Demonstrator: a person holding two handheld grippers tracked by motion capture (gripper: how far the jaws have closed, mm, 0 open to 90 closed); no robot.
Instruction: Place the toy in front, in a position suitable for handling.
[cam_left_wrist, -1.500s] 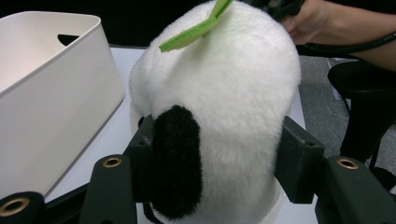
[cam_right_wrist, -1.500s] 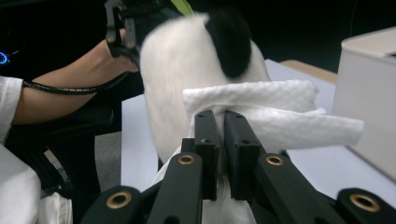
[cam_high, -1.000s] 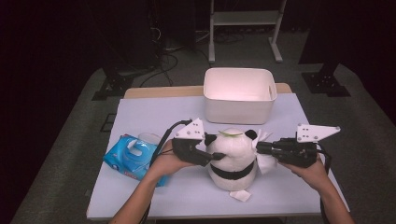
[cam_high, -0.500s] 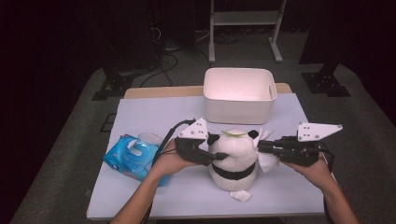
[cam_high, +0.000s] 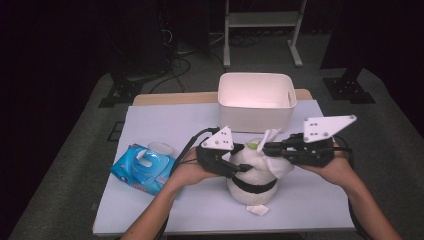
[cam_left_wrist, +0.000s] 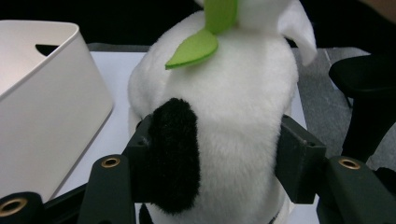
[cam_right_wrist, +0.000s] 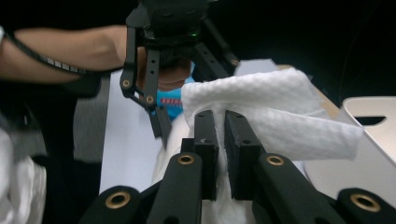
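Note:
A white plush toy (cam_high: 254, 172) with black patches and a green leaf (cam_left_wrist: 194, 49) on top stands upright on the white table (cam_high: 165, 120). My left gripper (cam_high: 239, 167) is shut on its body, and the pads (cam_left_wrist: 299, 163) press into the fur on both sides. My right gripper (cam_high: 270, 148) is shut on a white wipe (cam_right_wrist: 275, 112), held just above the toy's head. In the right gripper view the wipe fans out past the closed pads (cam_right_wrist: 237, 144), with the left gripper (cam_right_wrist: 159, 126) and the person's forearm behind it.
A white plastic bin (cam_high: 256, 100) stands at the back of the table, just behind the toy. A blue pack of wipes (cam_high: 144, 167) lies at the left. A small crumpled wipe (cam_high: 257, 210) lies in front of the toy.
My right gripper has risen with the wipe, from beside the toy's head to just above it. The left gripper and the toy have stayed put.

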